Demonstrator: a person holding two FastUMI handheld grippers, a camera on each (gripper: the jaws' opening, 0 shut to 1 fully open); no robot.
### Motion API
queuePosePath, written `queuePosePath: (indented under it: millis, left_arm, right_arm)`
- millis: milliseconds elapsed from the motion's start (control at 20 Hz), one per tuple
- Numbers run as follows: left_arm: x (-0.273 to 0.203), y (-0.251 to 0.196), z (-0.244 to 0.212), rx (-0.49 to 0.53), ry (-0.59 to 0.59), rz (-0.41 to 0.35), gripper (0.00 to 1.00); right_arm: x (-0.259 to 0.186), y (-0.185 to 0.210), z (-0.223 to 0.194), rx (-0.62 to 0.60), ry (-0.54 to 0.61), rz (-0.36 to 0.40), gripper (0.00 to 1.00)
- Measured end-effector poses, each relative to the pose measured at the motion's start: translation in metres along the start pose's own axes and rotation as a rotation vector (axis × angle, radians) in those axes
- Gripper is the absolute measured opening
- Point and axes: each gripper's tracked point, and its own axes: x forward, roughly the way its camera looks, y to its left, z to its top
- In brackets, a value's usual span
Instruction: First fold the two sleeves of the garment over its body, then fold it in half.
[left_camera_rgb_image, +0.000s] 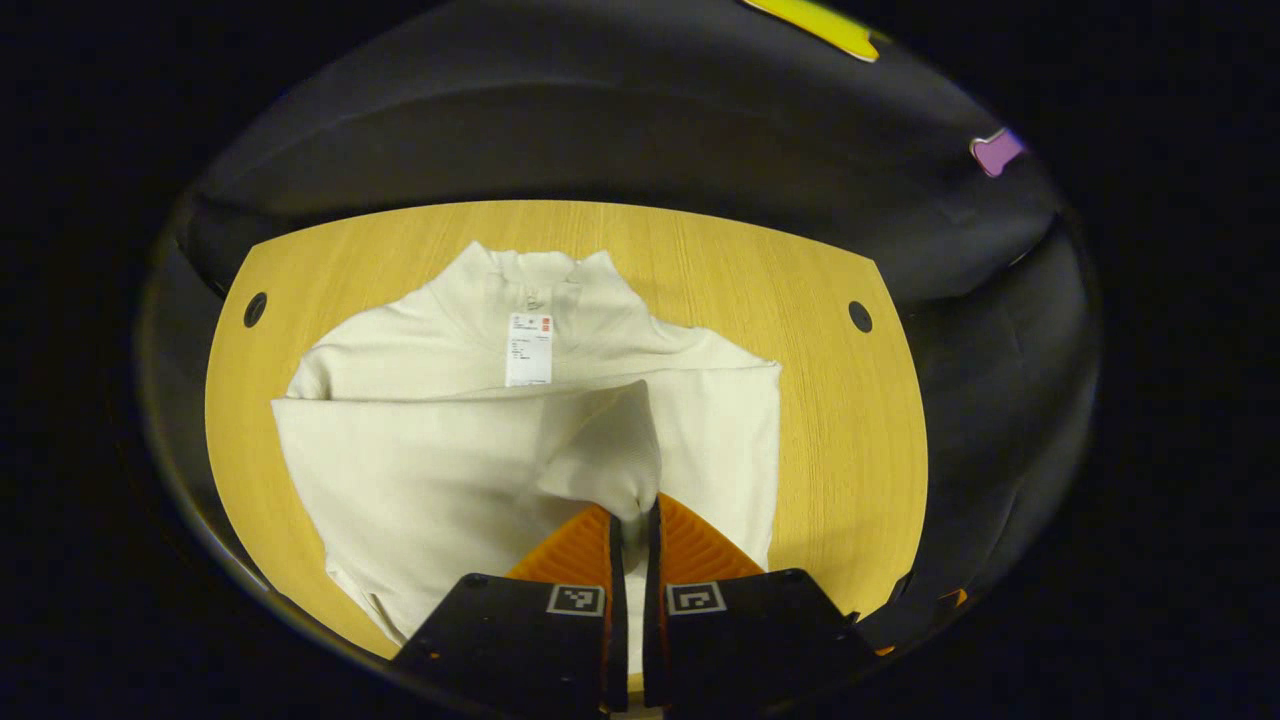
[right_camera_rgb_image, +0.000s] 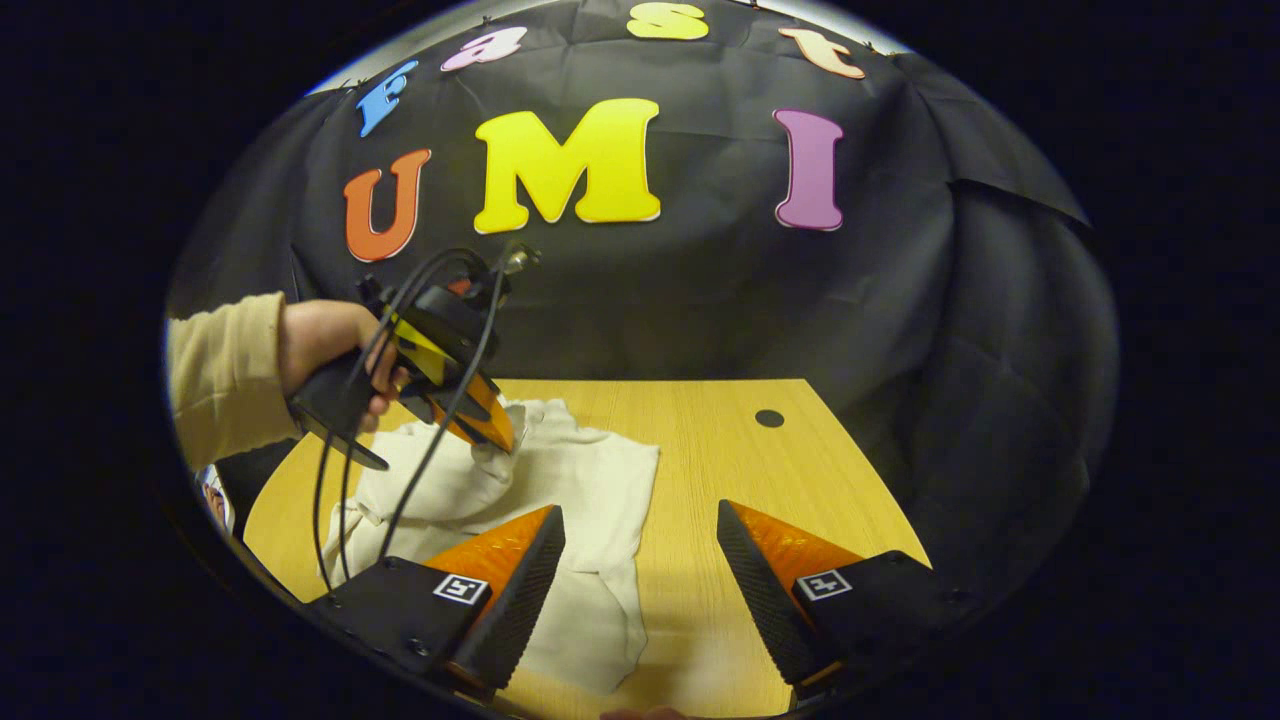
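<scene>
Cream garment (left_camera_rgb_image: 520, 440) laid flat on the wooden table (left_camera_rgb_image: 830, 420), collar (left_camera_rgb_image: 530, 268) toward the far edge, hem toward the near edge; long axis running near to far in the left gripper view. White tag (left_camera_rgb_image: 529, 349) hanging inside the collar, printed with small text (too fine to make out). One sleeve (left_camera_rgb_image: 600, 450) drawn across the body, its cuff end raised off the cloth.

Left gripper (left_camera_rgb_image: 632, 520): fingers pressed nearly together, clamped on the sleeve cuff. Square coded markers on both finger mounts. In the right gripper view, seen farther off (right_camera_rgb_image: 495, 440), tips down at the cloth, held by a hand (right_camera_rgb_image: 330, 345) in a pale sleeve cuff, black cables (right_camera_rgb_image: 400, 470) trailing down from it.

Right gripper (right_camera_rgb_image: 640, 545): fingers set wide apart, above the near right part of the table, nothing between them. Garment edge lying under and beside its left-hand finger; contact probably none, though hard to confirm at this angle.

Round cable holes (left_camera_rgb_image: 860, 316) near the far corners of the table. Black cloth wall (right_camera_rgb_image: 900, 300) behind.
</scene>
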Motion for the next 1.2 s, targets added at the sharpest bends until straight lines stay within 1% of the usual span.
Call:
queuePosePath:
  millis: [200,250,300,400,450,500,550,650,700,750,800,850,1000,1050,1100,1150,1200]
  left_arm:
    - [0.001,-0.051,0.012,0.029,0.008,-0.002,0.08]
    - [0.006,-0.065,0.004,0.044,0.003,-0.01,0.09]
    - [0.012,-0.059,0.003,0.057,0.003,-0.019,0.08]
    - [0.007,-0.092,0.01,0.071,-0.01,-0.031,0.08]
    - [0.006,-0.099,0.01,0.08,-0.017,-0.03,0.08]
    - [0.008,-0.106,0.009,0.087,-0.016,-0.047,0.08]
    - [0.009,-0.119,0.006,0.084,-0.005,-0.073,0.08]
    - [0.007,-0.145,0.003,0.06,0.015,-0.138,0.09]
    - [0.006,-0.153,0.004,0.048,0.016,-0.15,0.09]
    - [0.005,-0.156,0.007,0.057,0.013,-0.15,0.1]
    - [0.007,-0.151,0.011,0.076,0.0,-0.132,0.11]
    - [0.009,-0.148,0.01,0.089,-0.003,-0.12,0.16]
    - [0.012,-0.143,-0.001,0.063,0.028,-0.126,0.23]
    - [0.011,-0.141,0.002,0.064,0.018,-0.119,0.27]
    - [0.011,-0.138,0.003,0.07,0.008,-0.111,0.33]
    - [0.009,-0.134,0.004,0.077,-0.005,-0.099,0.64]
    - [0.007,-0.13,0.003,0.085,-0.007,-0.085,0.92]
  right_arm:
    - [-0.026,0.009,0.038,-0.024,-0.15,0.029,0.96]
    - [-0.034,0.009,0.047,-0.032,-0.186,0.029,0.95]
    - [-0.039,0.013,0.053,-0.033,-0.219,0.041,0.95]
    - [-0.049,0.013,0.063,-0.041,-0.275,0.043,0.96]
    - [-0.055,0.014,0.067,-0.055,-0.299,0.045,0.95]
    - [-0.058,0.011,0.069,-0.07,-0.32,0.036,0.96]
    - [-0.06,0.012,0.068,-0.078,-0.327,0.042,0.94]
    - [-0.066,0.009,0.067,-0.076,-0.341,0.041,0.95]
    - [-0.068,0.005,0.069,-0.071,-0.357,0.037,0.95]
    - [-0.072,0.0,0.072,-0.069,-0.373,0.028,0.95]
    - [-0.075,-0.005,0.073,-0.073,-0.386,0.019,0.95]
    - [-0.076,-0.008,0.074,-0.082,-0.397,0.011,0.95]
    - [-0.079,-0.016,0.073,-0.071,-0.41,-0.003,0.95]
    - [-0.08,-0.018,0.071,-0.068,-0.405,-0.007,0.95]
    - [-0.08,-0.019,0.07,-0.07,-0.402,-0.011,0.95]
    - [-0.081,-0.019,0.071,-0.072,-0.405,-0.01,0.95]
    - [-0.082,-0.019,0.072,-0.078,-0.407,-0.013,0.95]
